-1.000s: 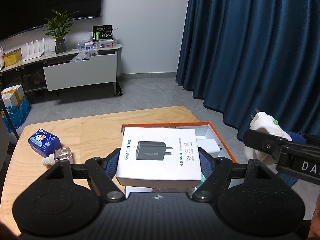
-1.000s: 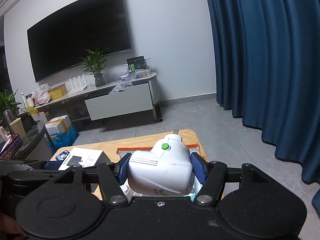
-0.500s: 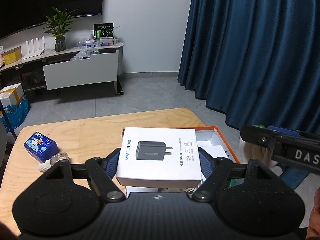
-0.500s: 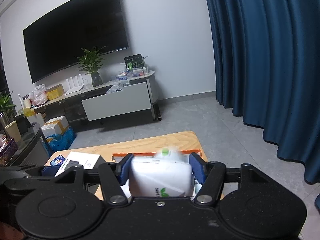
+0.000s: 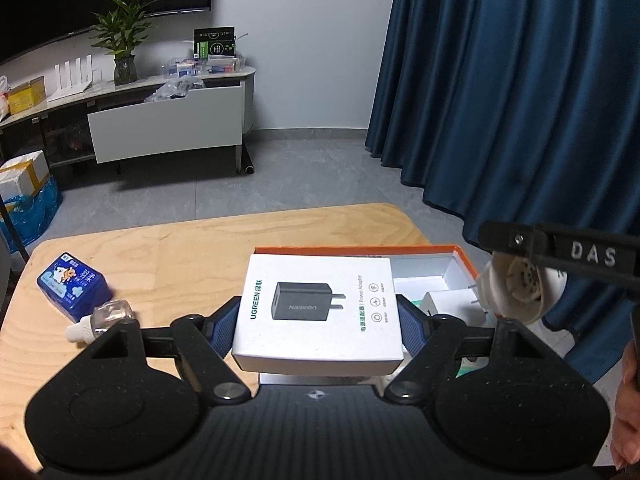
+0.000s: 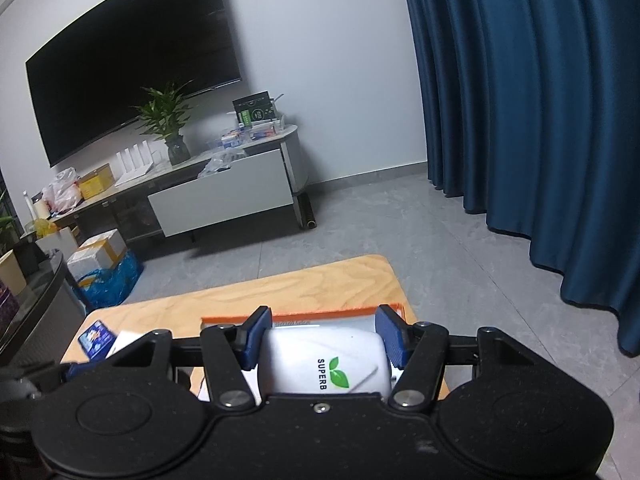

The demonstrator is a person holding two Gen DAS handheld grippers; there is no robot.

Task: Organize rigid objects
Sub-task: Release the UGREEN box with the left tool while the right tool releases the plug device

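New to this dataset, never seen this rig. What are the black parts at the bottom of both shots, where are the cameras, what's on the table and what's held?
No robot here: a person carries two hand-held grippers, each with a fisheye camera looking along its fingers. The black parts are the grippers' bodies.

The left wrist view shows the left gripper clamped on a white UGREEN charger box, above an orange-rimmed tray on the wooden table. A blue tissue pack and a small clear bottle lie on the table at the left. The right gripper enters at the right edge.

The right wrist view shows the right gripper holding a white plug-in device labelled SUPERB over the same tray.
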